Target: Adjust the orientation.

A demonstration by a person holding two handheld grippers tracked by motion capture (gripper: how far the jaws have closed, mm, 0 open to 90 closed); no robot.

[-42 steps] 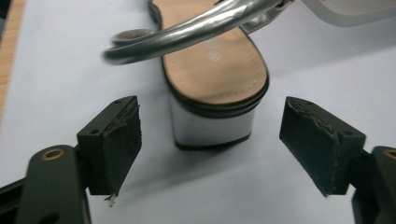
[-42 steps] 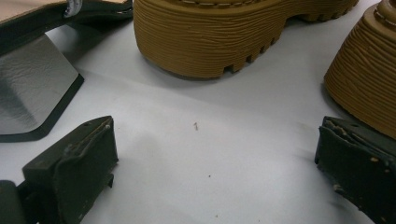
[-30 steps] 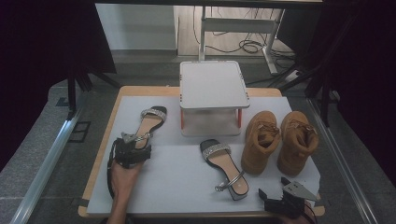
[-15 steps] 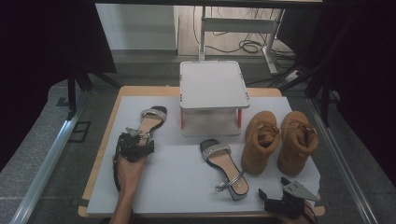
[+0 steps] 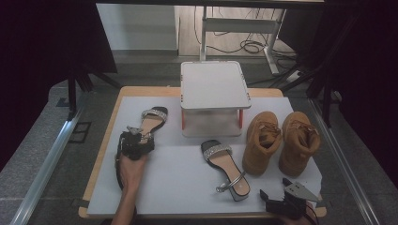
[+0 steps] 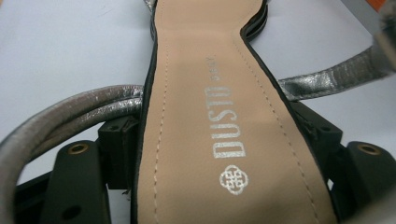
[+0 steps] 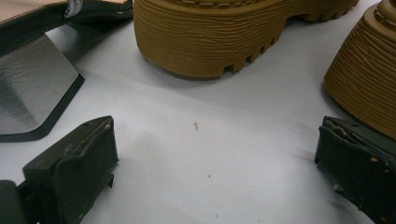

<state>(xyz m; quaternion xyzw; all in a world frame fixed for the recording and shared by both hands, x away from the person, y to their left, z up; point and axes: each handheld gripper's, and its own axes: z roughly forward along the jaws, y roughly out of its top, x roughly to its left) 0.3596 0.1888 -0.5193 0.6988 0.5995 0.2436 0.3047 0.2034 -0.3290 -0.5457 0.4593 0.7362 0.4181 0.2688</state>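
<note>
Looking down from the high view, we see the left gripper [image 5: 135,143] at the heel end of the sandal [image 5: 151,123] that lies on the left part of the white mat [image 5: 178,183], toe pointing away toward the white stand [image 5: 214,86]. The person's left hand [image 5: 130,168] comes in from the near edge behind it. In the left gripper view the sandal's tan insole [image 6: 219,116] runs up between the two black jaws, one jaw on each side of the sole, and the silver ankle strap [image 6: 60,119] loops out to the left over that jaw. The jaws have just been closing with the sole between them; they stand right against its black edges, but we cannot tell for sure whether the pads already press on it.

We find the second sandal [image 5: 226,168] near the middle of the mat, toe toward the stand, its silver strap curling at the near end. Just to its right stand two tan boots [image 5: 280,140], side by side.

We see the right gripper [image 5: 281,202] resting low at the near right corner of the mat. In the right gripper view its jaws are spread wide with bare mat between them, holding nothing; the second sandal's block heel [image 7: 32,93] lies ahead on the left, the ridged boot soles [image 7: 224,39] ahead and to the right.
</note>
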